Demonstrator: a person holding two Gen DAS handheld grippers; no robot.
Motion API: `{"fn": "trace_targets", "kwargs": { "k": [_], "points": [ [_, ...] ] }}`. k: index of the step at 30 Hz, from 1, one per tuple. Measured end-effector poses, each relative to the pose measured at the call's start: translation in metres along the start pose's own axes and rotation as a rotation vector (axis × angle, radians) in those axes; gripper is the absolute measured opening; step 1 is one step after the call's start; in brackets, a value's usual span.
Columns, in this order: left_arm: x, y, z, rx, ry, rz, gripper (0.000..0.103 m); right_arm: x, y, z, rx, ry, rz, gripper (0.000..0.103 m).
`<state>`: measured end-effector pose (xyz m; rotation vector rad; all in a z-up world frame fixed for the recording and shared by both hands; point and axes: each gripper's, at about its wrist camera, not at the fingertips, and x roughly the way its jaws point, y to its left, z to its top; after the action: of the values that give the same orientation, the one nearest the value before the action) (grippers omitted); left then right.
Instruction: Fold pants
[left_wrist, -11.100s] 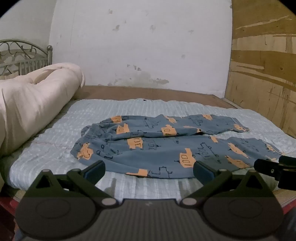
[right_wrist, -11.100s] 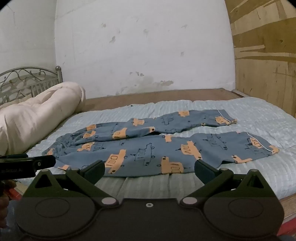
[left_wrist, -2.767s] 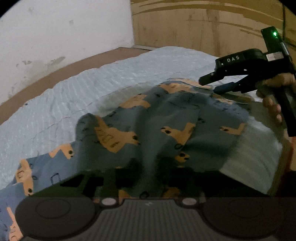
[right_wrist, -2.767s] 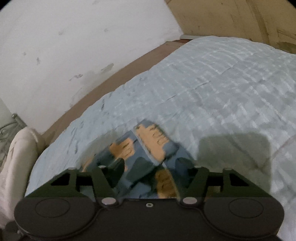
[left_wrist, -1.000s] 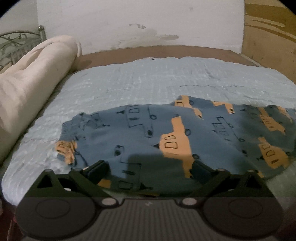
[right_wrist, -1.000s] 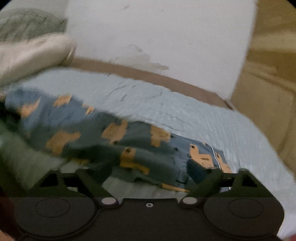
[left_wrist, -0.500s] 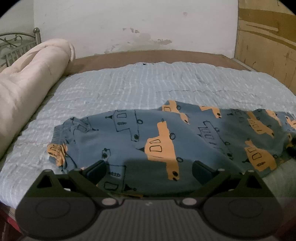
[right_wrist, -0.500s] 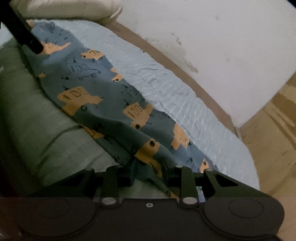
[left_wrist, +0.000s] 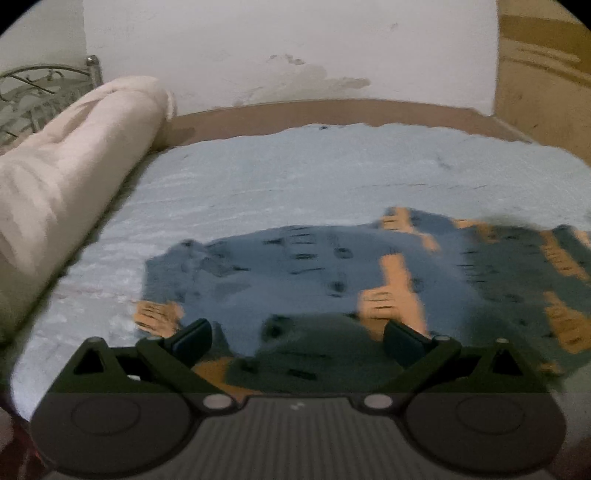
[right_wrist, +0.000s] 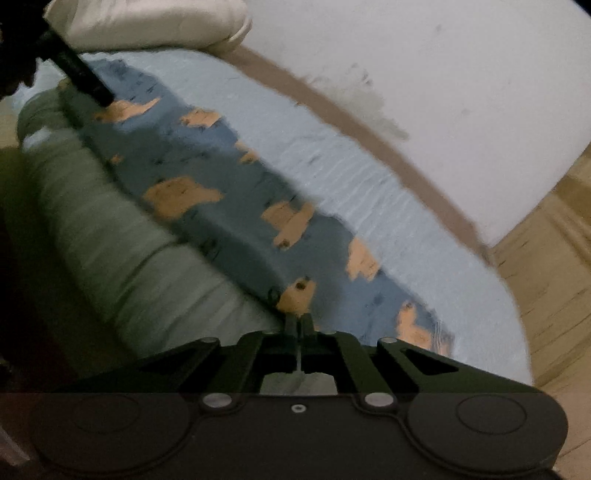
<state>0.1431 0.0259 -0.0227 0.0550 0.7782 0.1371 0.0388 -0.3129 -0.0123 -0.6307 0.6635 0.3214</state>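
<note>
Left wrist: left tongs (left_wrist: 297, 338) wide, empty, over pants (left_wrist: 314, 266) lying once-folded on bed (left_wrist: 295, 173). Right wrist: right tongs (right_wrist: 298, 323), wide a second ago, closing, now nearly shut on pants' near edge; next fold likely starting.

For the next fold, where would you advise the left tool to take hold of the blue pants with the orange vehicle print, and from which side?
I'd grip the near edge of the blue cotton pants with the orange vehicle print, at the waist end, coming in low from the bed's near side. They lie flat, so only an edge offers the open left tool a pinchable fold. The right tool is closing on the near hem.
</note>
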Motion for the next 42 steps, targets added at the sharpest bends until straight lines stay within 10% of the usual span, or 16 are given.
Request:
{"fn": "trace_targets", "kwargs": {
  "k": [7, 10, 17, 24, 28, 31, 39, 42],
  "points": [
    [0.012, 0.038, 0.013, -0.071, -0.029, 0.039, 0.101, -0.002, -0.038, 0.041, 0.269, -0.165, 0.133, 0.07],
    [0.019, 0.054, 0.017, -0.115, -0.024, 0.127, 0.101, 0.036, -0.039, 0.082, 0.357, -0.23, 0.255, 0.073],
    [0.023, 0.121, 0.005, -0.271, -0.038, 0.066, 0.097, 0.134, -0.009, 0.181, 0.354, -0.238, 0.484, 0.073],
    [0.053, 0.154, -0.004, -0.428, 0.047, -0.168, 0.046, 0.197, 0.007, 0.213, 0.399, -0.148, 0.598, 0.064],
    [0.051, 0.151, -0.005, -0.441, 0.047, -0.136, 0.017, 0.212, 0.018, 0.218, 0.354, -0.093, 0.608, 0.052],
    [0.029, 0.145, 0.003, -0.4, -0.001, -0.087, 0.014, 0.217, 0.025, 0.22, 0.339, -0.07, 0.596, 0.007],
    [0.029, 0.148, 0.002, -0.373, 0.045, -0.056, 0.015, 0.218, 0.03, 0.22, 0.326, -0.096, 0.513, 0.004],
    [0.033, 0.142, 0.0, -0.36, 0.062, -0.021, 0.031, 0.222, 0.034, 0.217, 0.347, -0.084, 0.51, 0.008]
  ]
}}
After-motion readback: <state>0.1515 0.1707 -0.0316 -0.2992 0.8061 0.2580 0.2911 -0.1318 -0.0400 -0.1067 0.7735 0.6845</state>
